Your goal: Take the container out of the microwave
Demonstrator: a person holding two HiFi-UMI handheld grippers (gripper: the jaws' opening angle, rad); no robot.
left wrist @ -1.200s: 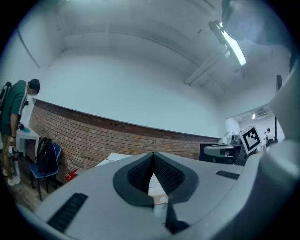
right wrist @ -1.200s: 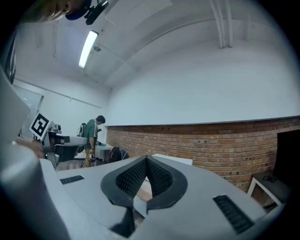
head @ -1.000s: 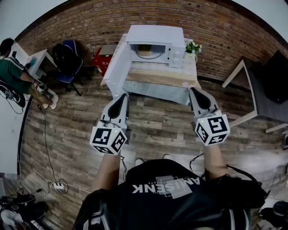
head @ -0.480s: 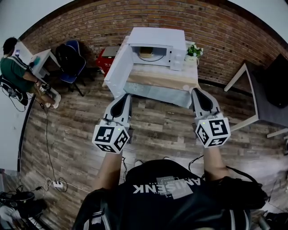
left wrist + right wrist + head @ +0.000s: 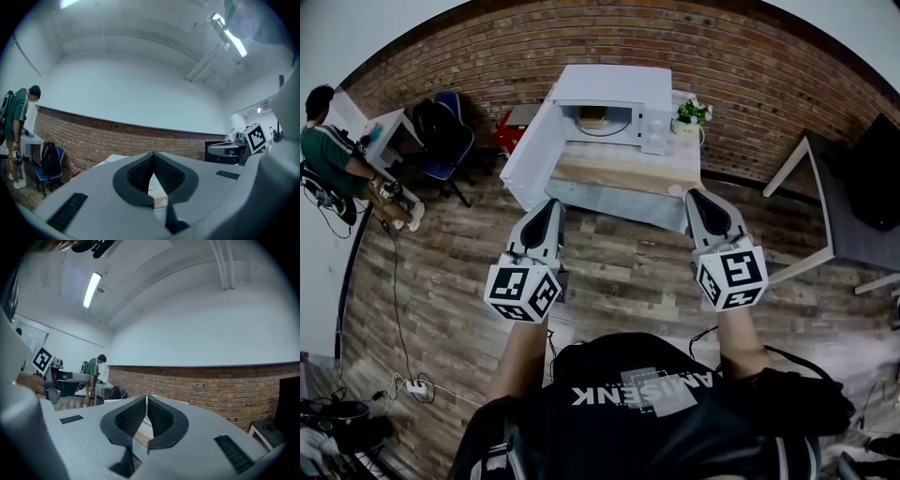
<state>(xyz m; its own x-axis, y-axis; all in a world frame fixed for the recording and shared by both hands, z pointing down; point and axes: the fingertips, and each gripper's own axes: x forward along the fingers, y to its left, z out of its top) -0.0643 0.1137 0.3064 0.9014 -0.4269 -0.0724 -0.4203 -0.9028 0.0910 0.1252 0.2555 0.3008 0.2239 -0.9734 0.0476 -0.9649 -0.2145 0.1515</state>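
A white microwave stands on a wooden table by the brick wall, its door swung open to the left. Inside sits a small brownish container. My left gripper is held level in front of the table's near left corner, jaws shut and empty; in the left gripper view its tips meet. My right gripper hovers before the table's near right edge, also shut with nothing in it. Both are well short of the microwave.
A small potted plant stands to the right of the microwave. A person sits at a desk at far left, beside a blue chair. A white table and dark screen are at right. A red box sits behind the door.
Both grippers have moved a little forward toward the table, and the head view has shifted so the microwave sits slightly further left. Jaws stay shut.
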